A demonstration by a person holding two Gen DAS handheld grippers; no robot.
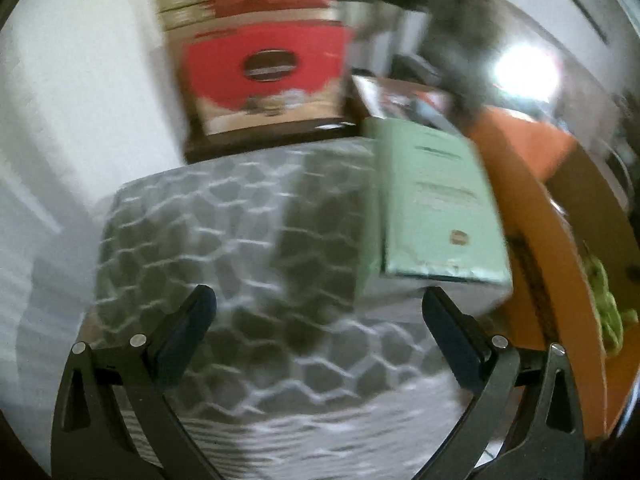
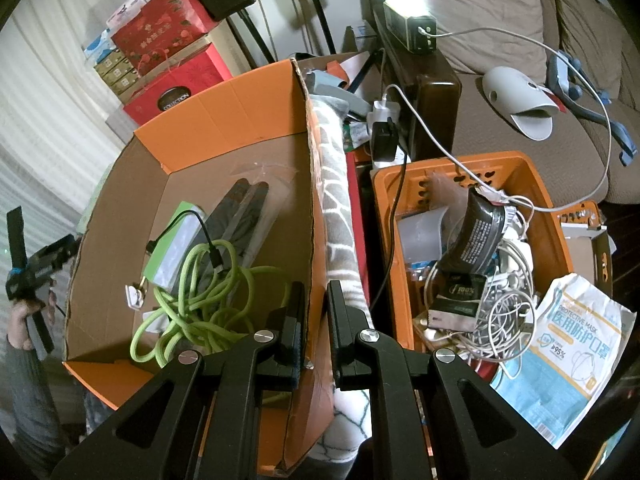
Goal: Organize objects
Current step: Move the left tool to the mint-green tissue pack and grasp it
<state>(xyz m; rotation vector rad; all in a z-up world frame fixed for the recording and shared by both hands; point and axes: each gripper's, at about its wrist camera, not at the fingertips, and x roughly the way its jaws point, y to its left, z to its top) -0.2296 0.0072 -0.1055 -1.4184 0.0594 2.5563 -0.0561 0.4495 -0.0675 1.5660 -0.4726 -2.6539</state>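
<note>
My right gripper (image 2: 316,312) is shut on the right wall of an orange cardboard box (image 2: 224,112). Inside the box lie a coiled green cable (image 2: 196,300), a green-edged power bank (image 2: 172,244) and dark gloves in a clear bag (image 2: 244,216). An orange plastic crate (image 2: 536,184) on the right holds tangled white cables, a dark pouch and small boxes. My left gripper (image 1: 320,316) is open and empty above a grey patterned blanket (image 1: 240,248), with a pale green box (image 1: 436,204) just ahead to its right. The left wrist view is blurred.
A grey patterned blanket (image 2: 336,208) lies between box and crate. A protective mask pack (image 2: 576,344) lies at the crate's lower right. Red gift boxes (image 2: 168,36) are stacked behind. A sofa (image 2: 500,20) with a lamp, charger and white slipper-shaped object stands at the right.
</note>
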